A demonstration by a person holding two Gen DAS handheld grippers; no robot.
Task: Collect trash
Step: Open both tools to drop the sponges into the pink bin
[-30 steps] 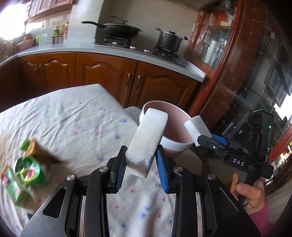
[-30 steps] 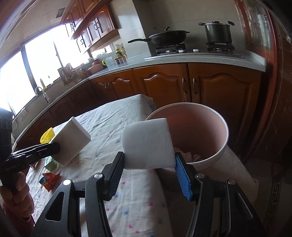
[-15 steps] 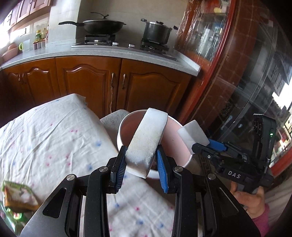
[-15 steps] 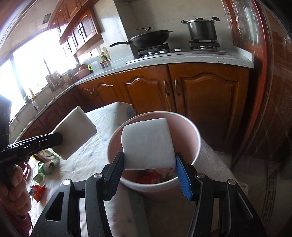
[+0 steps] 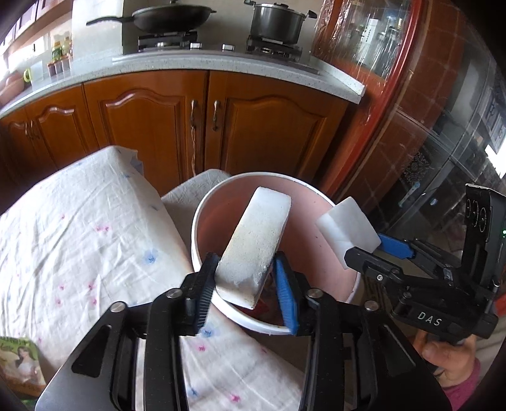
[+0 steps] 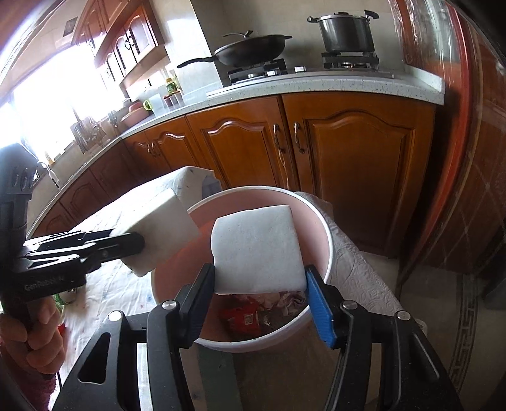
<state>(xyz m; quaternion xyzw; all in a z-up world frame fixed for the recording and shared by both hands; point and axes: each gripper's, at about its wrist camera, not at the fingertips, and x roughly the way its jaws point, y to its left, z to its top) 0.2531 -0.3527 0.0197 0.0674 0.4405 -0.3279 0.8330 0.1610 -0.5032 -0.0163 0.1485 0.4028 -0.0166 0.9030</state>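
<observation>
Beyond the table [image 5: 79, 240], which is draped in a white cloth with small pink and blue flowers, a run of wooden cabinets [image 5: 164, 126] is seen under a pale speckled counter [image 5: 221, 68]. On the hob a black wok [image 5: 170, 17] and a steel pot [image 5: 278, 23] are set side by side.

A pink bin [image 5: 316, 202] stands just off the table's end. Over it a white block [image 5: 256, 249] is carried between the fingers of the left gripper [image 5: 246, 286]; its jaws have just been opening, and a slight gap is seen at the blue pad. A second block [image 6: 257, 249] is clamped in the right gripper [image 6: 259, 294], also above the bin.

Only from the right wrist are the bin's contents shown, red wrappers [image 6: 243, 319] and crumpled scraps, along with a bright window [image 6: 47, 110]. Only from the left wrist is a printed packet [image 5: 19, 363] seen on the cloth's near edge.
</observation>
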